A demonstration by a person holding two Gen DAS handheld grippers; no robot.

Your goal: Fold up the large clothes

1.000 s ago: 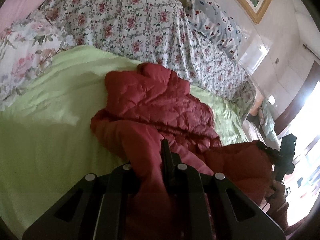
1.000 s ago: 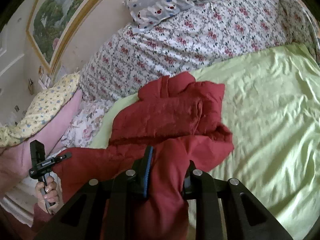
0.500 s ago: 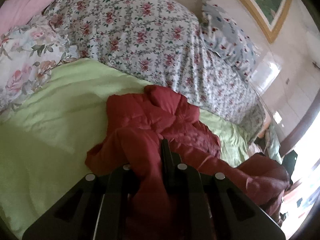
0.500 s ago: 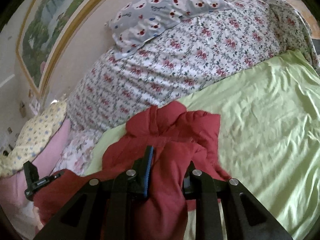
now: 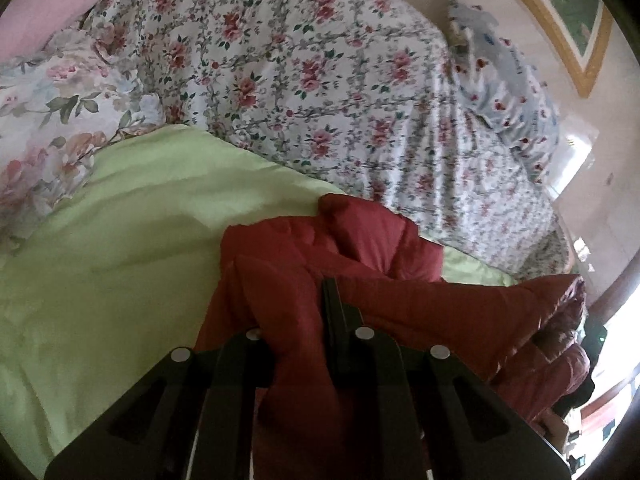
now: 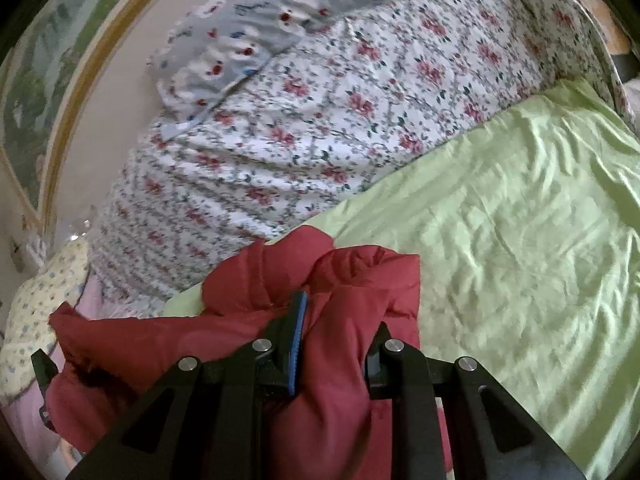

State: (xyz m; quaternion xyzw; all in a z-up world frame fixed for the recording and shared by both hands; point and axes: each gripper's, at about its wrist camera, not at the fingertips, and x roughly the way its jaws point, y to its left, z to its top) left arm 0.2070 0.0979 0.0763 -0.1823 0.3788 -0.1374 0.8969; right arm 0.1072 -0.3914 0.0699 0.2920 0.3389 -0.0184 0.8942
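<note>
Item: red quilted jacket (image 5: 400,312) | Place: green sheet (image 5: 120,260), near floral bedding | Your left gripper (image 5: 298,320) pinches jacket | Your right gripper (image 6: 340,344) pinches jacket

The jacket (image 5: 360,300) is a deep brick red, quilted in faint stitched lines. It lies on a pale lime-green sheet (image 5: 120,260) with a soft sheen. Toward the head of the bed, the bedspread (image 5: 300,80) is white, strewn with small pink-red roses, dark green leaves and grey trellis lines. On top of it, a pillow (image 6: 260,32) is light grey-blue with white shapes and red and blue dots. At the bed's side, one cushion (image 5: 44,92) shows large pastel flowers on white, another (image 5: 48,20) is plain pink. The picture frame (image 5: 560,32) is golden yellow. Both hand-held grippers are black, the right one (image 6: 336,340) with a blue pad.
</note>
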